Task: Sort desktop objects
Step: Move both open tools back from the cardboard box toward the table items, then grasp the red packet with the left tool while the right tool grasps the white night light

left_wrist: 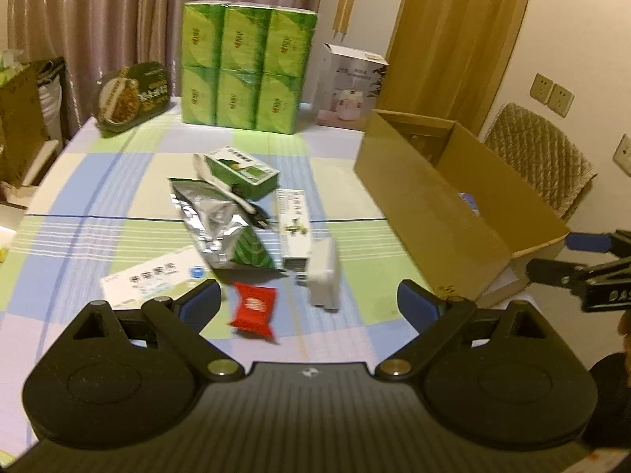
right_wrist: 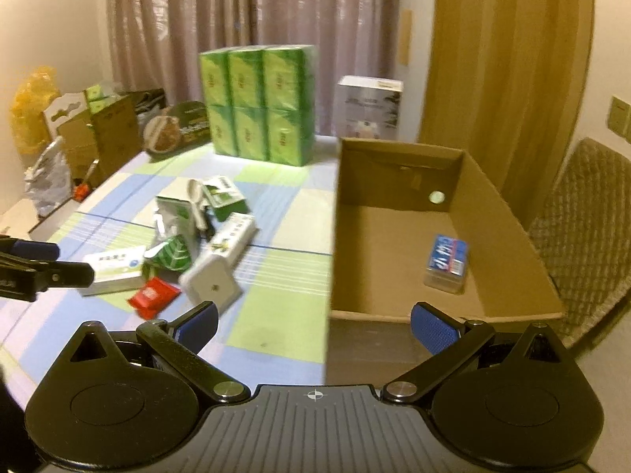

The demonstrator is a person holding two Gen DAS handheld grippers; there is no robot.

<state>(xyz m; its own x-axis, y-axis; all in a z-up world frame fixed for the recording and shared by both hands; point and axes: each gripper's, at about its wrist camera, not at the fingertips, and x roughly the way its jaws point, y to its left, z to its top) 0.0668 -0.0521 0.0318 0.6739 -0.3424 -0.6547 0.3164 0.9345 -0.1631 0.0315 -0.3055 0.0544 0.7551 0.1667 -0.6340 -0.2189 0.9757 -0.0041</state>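
The left gripper (left_wrist: pixel 309 301) has its jaws wide apart and empty, and just ahead of the gap, nearer its left finger, lies one red sachet (left_wrist: pixel 254 311) on the checked tablecloth (left_wrist: pixel 347 201). Just right of the sachet stands one white charger plug (left_wrist: pixel 324 274), and left of that finger lies one flat white box with a blue mark (left_wrist: pixel 154 278). Further ahead along the gap sit one crumpled silver-and-green foil pouch (left_wrist: pixel 224 228), one long white carton with a green sprig (left_wrist: pixel 295 228), one white spoon-like utensil (left_wrist: pixel 221 185) lying across the pouch, and one small green box (left_wrist: pixel 242 171), all touching or overlapping in a single heap. Well beyond, at the far edge of the table, stand one wrapped block of six green packs (left_wrist: pixel 246 67), one dark round-fronted food package (left_wrist: pixel 132 96) to its left and one white appliance box (left_wrist: pixel 349 86) to its right. The right gripper (right_wrist: pixel 313 325) likewise has its jaws spread with nothing between them; it hovers at the near wall of one open cardboard box (right_wrist: pixel 508 236), which extends ahead of its right finger. Inside, on the floor of that box toward its right wall, rests one blue card pack in a clear case (right_wrist: pixel 447 264). Ahead of the right gripper's left finger the same heap is in view.
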